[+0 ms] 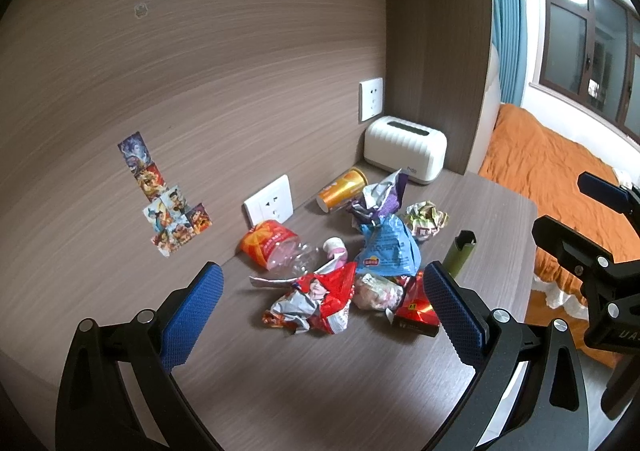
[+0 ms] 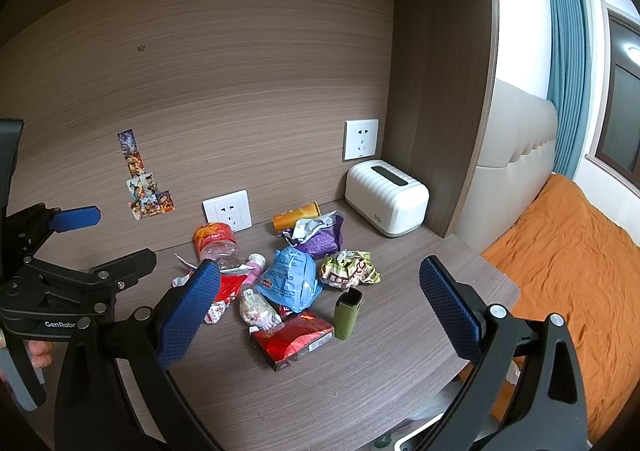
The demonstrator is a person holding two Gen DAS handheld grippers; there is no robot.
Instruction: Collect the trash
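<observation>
A pile of trash lies on the wooden desk (image 1: 328, 379): a red crumpled wrapper (image 1: 320, 301), a blue chip bag (image 1: 386, 247), a purple bag (image 1: 382, 195), an orange cup (image 1: 340, 191), a crushed plastic bottle (image 1: 272, 247), a red box (image 1: 414, 309), a crumpled paper ball (image 1: 424, 219) and a green lighter (image 1: 460, 253). My left gripper (image 1: 320, 307) is open and empty, just short of the pile. My right gripper (image 2: 320, 311) is open and empty, above the red box (image 2: 294, 339) and the lighter (image 2: 348, 313). The blue bag (image 2: 290, 279) lies ahead.
A white tissue box (image 1: 404, 149) stands at the back right corner. Two wall sockets (image 1: 270, 201) and stickers (image 1: 168, 203) are on the back panel. The desk's right edge drops to a bed with an orange cover (image 2: 572, 251).
</observation>
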